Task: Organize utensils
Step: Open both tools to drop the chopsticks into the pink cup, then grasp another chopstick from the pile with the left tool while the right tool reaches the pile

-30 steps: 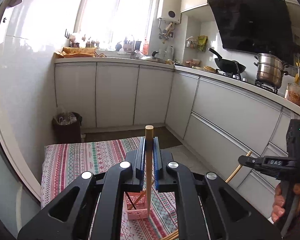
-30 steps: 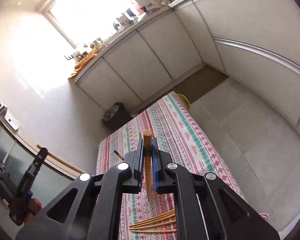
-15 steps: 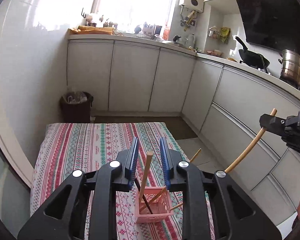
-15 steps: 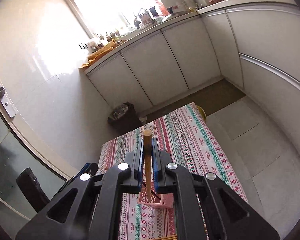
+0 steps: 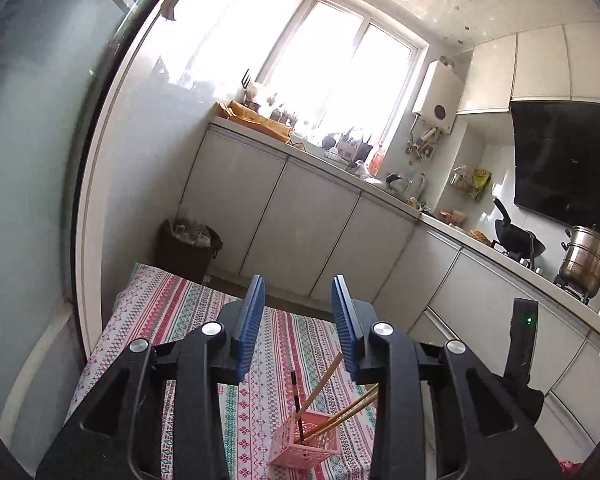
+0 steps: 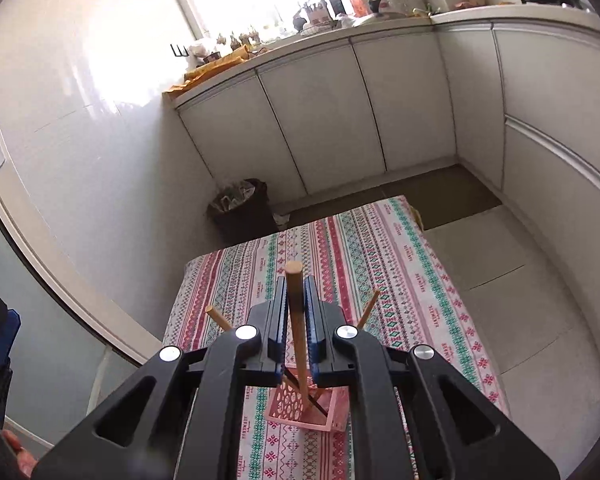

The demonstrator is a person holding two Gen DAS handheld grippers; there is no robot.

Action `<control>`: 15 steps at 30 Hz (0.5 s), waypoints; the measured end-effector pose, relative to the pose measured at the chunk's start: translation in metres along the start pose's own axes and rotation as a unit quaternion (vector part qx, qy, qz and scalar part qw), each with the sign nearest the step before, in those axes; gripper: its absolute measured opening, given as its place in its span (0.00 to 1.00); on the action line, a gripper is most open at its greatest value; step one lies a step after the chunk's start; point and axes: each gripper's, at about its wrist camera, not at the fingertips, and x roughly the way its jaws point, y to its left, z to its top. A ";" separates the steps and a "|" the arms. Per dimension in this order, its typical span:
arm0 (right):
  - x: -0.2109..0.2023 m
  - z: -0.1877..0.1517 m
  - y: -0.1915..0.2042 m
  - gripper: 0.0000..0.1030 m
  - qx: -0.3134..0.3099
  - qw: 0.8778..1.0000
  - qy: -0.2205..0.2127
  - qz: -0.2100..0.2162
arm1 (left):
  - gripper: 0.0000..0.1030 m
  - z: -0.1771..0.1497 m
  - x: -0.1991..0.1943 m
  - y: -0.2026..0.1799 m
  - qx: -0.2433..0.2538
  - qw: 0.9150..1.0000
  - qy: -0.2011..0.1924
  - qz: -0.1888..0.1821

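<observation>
Right gripper (image 6: 295, 312) is clamping an upright chopstick (image 6: 295, 300) above the pink basket (image 6: 296, 404); left gripper (image 5: 299, 320) is hanging spread apart, gripping nothing.

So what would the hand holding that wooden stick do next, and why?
Probably lower it a little further and then open. The right gripper is shut on a wooden chopstick held upright over the pink basket, where other chopsticks already lean. The left gripper is open and holds nothing.
</observation>
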 end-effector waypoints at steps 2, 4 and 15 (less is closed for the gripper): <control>0.002 -0.003 -0.004 0.22 0.015 1.000 -0.002 0.004 | 0.40 -0.002 0.002 -0.001 0.008 1.000 0.008 0.005; -0.004 -0.002 -0.009 0.54 0.037 0.999 -0.011 0.011 | 0.44 -0.006 0.002 0.000 0.010 1.000 0.019 0.006; -0.115 -0.073 -0.080 0.93 0.084 0.996 -0.029 -0.019 | 0.66 -0.081 0.028 -0.058 0.189 0.951 0.221 -0.109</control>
